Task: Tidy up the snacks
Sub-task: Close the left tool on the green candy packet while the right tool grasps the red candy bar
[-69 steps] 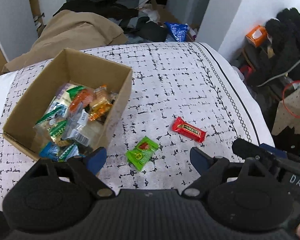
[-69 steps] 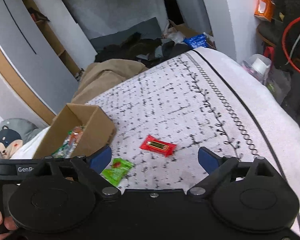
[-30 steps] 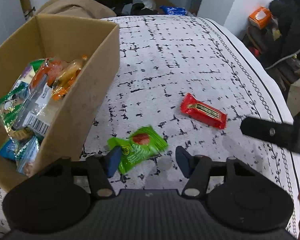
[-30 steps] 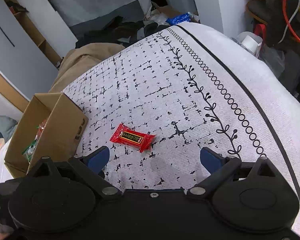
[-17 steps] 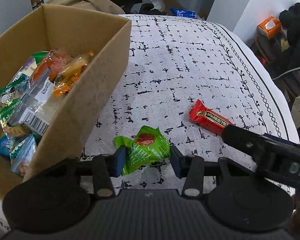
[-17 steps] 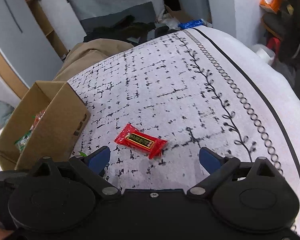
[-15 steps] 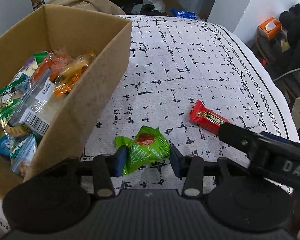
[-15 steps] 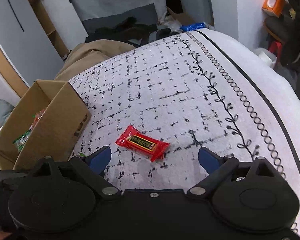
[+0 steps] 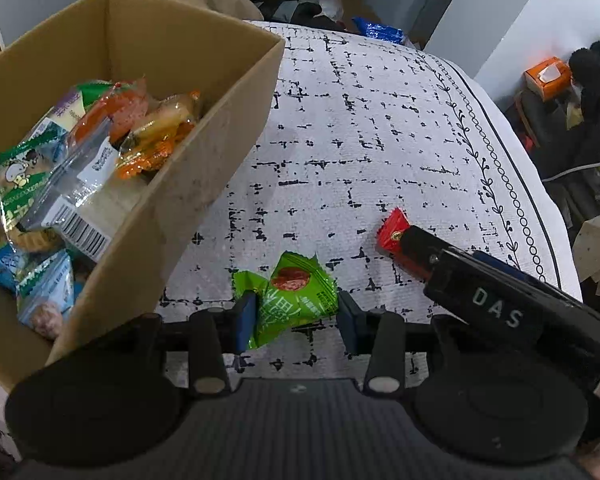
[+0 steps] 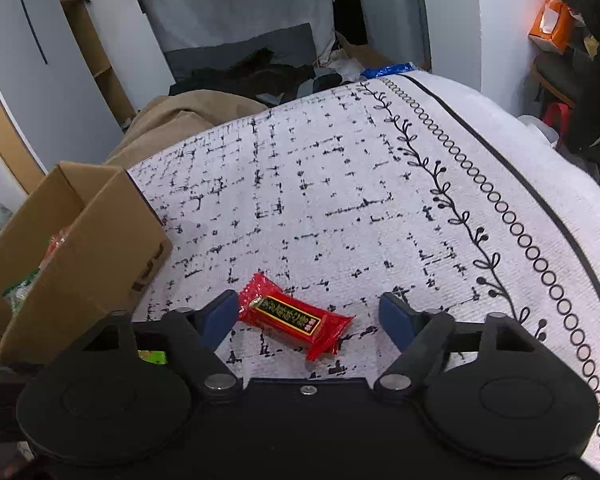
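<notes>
Seeing my left gripper narrowed around the green packet, right gripper wide, straddling the red bar lying crosswise.

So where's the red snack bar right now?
The red snack bar lies on the patterned cloth, between the open fingers of the right tool, to the right of the cardboard box and the green packet.

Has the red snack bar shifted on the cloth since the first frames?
Cannot tell. The red snack bar looks similarly angled right of the cardboard box; the camera moved, and now it lies between the right hand-held gripper's open fingers.
</notes>
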Demonstrator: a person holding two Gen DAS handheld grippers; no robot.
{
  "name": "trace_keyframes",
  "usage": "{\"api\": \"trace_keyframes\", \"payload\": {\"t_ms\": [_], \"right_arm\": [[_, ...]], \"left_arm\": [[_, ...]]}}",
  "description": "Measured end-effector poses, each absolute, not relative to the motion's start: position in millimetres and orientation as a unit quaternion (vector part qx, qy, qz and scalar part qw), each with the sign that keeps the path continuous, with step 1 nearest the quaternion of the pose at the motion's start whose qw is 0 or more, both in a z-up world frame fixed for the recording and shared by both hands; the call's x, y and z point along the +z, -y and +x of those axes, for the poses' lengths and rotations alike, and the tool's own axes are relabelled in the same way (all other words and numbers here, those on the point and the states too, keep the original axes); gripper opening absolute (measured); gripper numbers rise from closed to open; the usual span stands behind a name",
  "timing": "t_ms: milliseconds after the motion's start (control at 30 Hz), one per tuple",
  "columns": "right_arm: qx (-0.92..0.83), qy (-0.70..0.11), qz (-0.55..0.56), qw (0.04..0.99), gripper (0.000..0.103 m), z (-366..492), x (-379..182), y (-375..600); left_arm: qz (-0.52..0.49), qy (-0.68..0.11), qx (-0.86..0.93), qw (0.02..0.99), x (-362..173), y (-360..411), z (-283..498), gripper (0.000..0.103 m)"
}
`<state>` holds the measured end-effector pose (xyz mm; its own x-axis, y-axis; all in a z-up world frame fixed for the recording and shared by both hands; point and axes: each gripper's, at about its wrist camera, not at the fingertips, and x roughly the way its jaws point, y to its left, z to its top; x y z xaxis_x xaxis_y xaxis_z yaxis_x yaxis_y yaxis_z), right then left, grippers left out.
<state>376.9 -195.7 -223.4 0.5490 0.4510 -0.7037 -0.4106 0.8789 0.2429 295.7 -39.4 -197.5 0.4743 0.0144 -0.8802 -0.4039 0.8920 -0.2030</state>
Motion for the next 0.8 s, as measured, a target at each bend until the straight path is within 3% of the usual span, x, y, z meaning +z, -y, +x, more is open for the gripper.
{"api": "trace_keyframes", "payload": {"t_ms": [333, 700, 800], "right_arm": [[0.257, -0.415, 0.018, 0.873, 0.037, 375.2, -222.0, 191.0], [0.281, -0.457, -0.031, 0.843, 0.018, 360.4, -214.8, 189.9], [0.278, -0.454, -0.025, 0.846, 0.008, 359.1, -209.5, 191.5]], "left_arm": [[-0.202, -0.502, 0.126, 0.831, -198.9, 38.4, 297.6, 0.042], [-0.198, -0.499, 0.129, 0.834, -183.9, 41.6, 284.7, 0.042], [-0.195, -0.494, 0.13, 0.837, -176.7, 43.3, 280.7, 0.042]]}}
